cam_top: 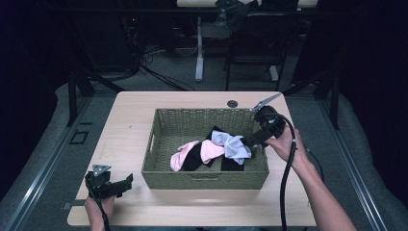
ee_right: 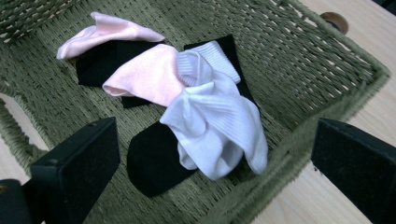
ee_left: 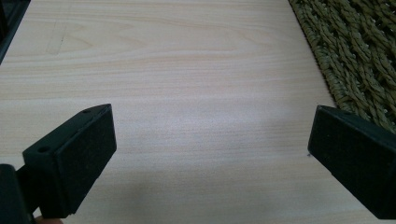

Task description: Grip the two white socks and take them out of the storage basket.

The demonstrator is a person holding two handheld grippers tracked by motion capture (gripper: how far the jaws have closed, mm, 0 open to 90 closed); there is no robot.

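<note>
I read the right gripper (ee_right: 215, 154) with jaws spread wide, holding nothing, poised over the right rim of the woven olive basket (cam_top: 163, 126), a rectangular wicker tray at the table's (cam_top: 130, 110) centre. Inside it, toward the front right corner, lies a loose heap of socks: a white ribbed sock (ee_right: 215, 126), crumpled and soft, on top of a flat black sock (ee_right: 154, 163), with smooth pale pink socks (ee_right: 144, 77) just beside it toward the basket's middle. My left gripper (ee_left: 210, 144) is open too and empty, low over bare light wood grain near the table's front left corner, the basket's coarse wall at its right.
</note>
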